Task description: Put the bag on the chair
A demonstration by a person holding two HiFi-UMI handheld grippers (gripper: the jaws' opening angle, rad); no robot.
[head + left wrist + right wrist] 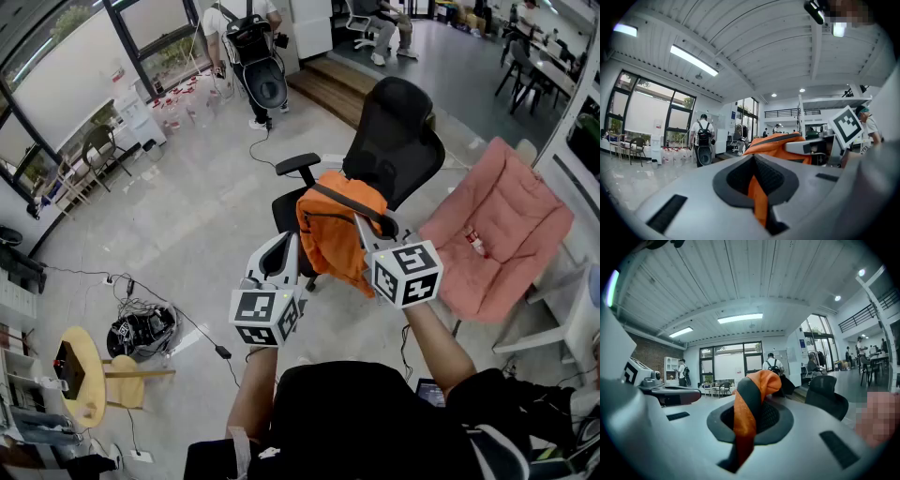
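An orange bag [336, 230] with a dark strap hangs between my two grippers, in front of the seat of a black office chair [401, 141]. My left gripper [298, 251] is shut on a fold of the orange fabric [758, 197] at the bag's left side. My right gripper [364, 230] is shut on the bag's orange and dark strap [749, 404] at its right side. The chair's seat is mostly hidden behind the bag. In the right gripper view the chair's backrest [827, 394] stands to the right of the strap.
A pink padded lounge chair [497, 230] stands right of the office chair. A person with a backpack [251, 42] stands at the back near a wooden step [328, 80]. Cables and a black bundle [141, 333] lie on the floor at left, near a small yellow table [82, 375].
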